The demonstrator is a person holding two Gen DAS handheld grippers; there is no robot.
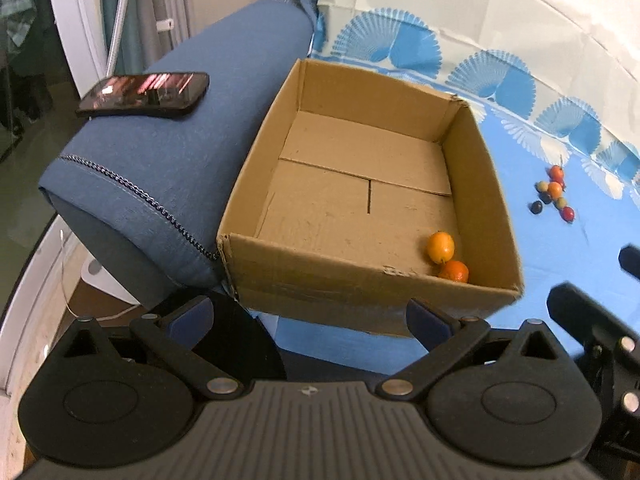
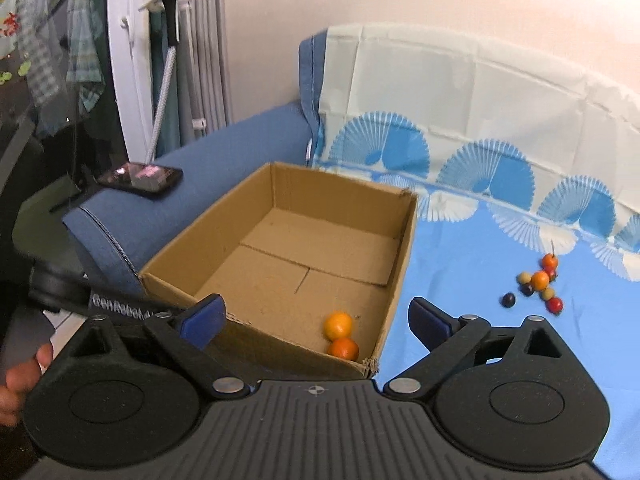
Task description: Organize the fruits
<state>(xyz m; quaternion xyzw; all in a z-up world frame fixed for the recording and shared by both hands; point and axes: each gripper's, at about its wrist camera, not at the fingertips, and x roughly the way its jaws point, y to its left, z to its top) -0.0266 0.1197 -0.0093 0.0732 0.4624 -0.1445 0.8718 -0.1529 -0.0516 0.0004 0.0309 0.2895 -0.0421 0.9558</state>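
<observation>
Matt corrugated cardboard box [image 1: 360,184]; woven blue cloth armrest [image 1: 180,168]; glossy phone [image 1: 144,94].

Brown box [image 1: 480,200], two orange fruits [image 1: 441,246], blue fan-patterned cloth [image 2: 460,280].

**Black Linkage Grippers With Blue Pads**

The left gripper [image 1: 310,318] and right gripper [image 2: 316,320] shared one build: matte black linkage arms, silver pivot pins, round black housings and a ribbed grey base bearing a small crosshair mark. Their fingers [image 2: 202,320] carried dark blue pads. White lettering ran along the left gripper's side, seen from the right wrist.
</observation>
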